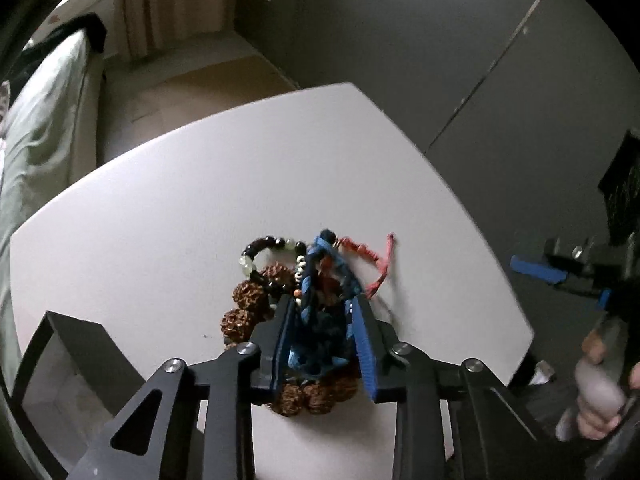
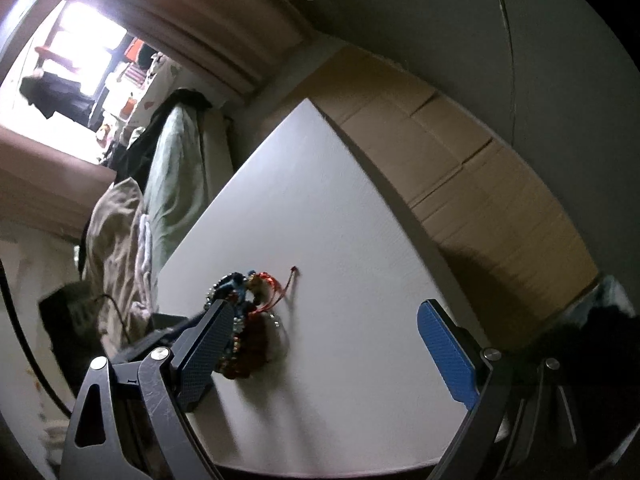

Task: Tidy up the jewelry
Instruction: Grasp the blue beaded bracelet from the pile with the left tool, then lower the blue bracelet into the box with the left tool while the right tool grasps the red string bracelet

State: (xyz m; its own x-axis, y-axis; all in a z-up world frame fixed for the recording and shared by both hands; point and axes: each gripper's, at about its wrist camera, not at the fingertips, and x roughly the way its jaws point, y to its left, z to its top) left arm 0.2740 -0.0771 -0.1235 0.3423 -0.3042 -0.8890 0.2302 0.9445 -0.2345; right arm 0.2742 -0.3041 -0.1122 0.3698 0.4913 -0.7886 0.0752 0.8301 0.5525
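A tangled pile of jewelry lies on the white table (image 1: 200, 200): a blue braided bracelet (image 1: 320, 276), a brown knobbly bead bracelet (image 1: 248, 300), a dark and pale green bead bracelet (image 1: 272, 246) and a red cord bracelet (image 1: 372, 264). My left gripper (image 1: 322, 304) is shut on the blue braided bracelet in the middle of the pile. My right gripper (image 2: 324, 320) is open and empty, to the right of the pile (image 2: 248, 320). It also shows at the right edge of the left wrist view (image 1: 560, 276).
A bed with green bedding (image 1: 44, 128) stands left of the table. Cardboard boxes (image 2: 460, 168) lie beyond the table's far edge. A dark wall (image 1: 440, 40) is behind. The table's right edge (image 1: 500, 260) is close to the pile.
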